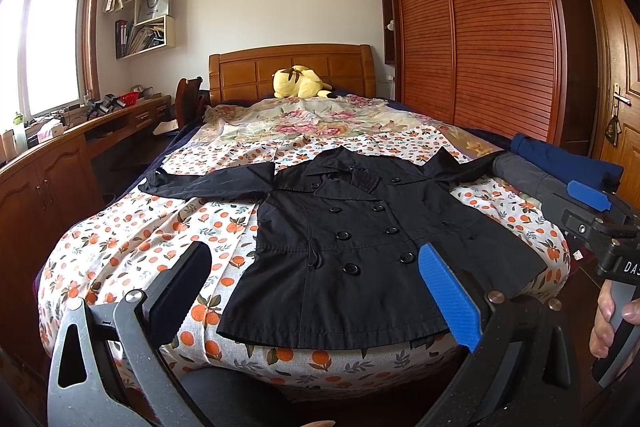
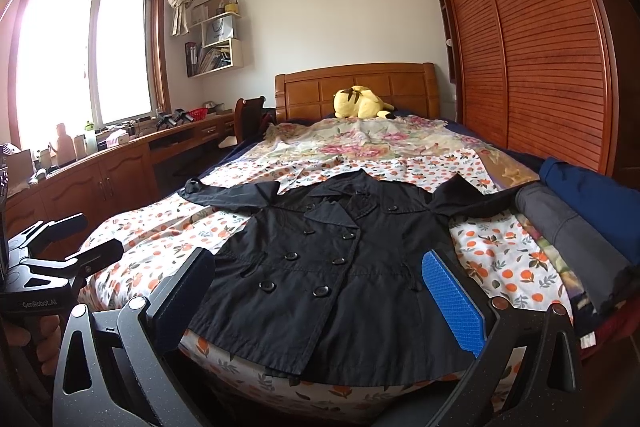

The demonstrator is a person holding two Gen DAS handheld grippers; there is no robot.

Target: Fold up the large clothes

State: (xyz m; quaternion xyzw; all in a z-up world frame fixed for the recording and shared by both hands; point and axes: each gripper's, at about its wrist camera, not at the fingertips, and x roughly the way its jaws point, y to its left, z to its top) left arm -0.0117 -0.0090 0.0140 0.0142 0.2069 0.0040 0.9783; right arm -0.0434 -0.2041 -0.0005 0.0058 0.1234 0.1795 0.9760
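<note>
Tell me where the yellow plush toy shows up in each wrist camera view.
Left wrist: yellow plush toy upper centre, against the wooden headboard.
Right wrist: plush toy right of centre, upper half, against that headboard.
Shared landmark: black coat spread below it.

Open bedspread [image 1: 132, 239] left of coat [image 1: 352, 239]; folded clothes [image 2: 576, 223] (stacked) crowding right.

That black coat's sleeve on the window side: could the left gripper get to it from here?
Probably yes. The left gripper is open and empty above the coat's hem, and the sleeve lies flat and uncovered on the bedspread, with nothing between them.
</note>
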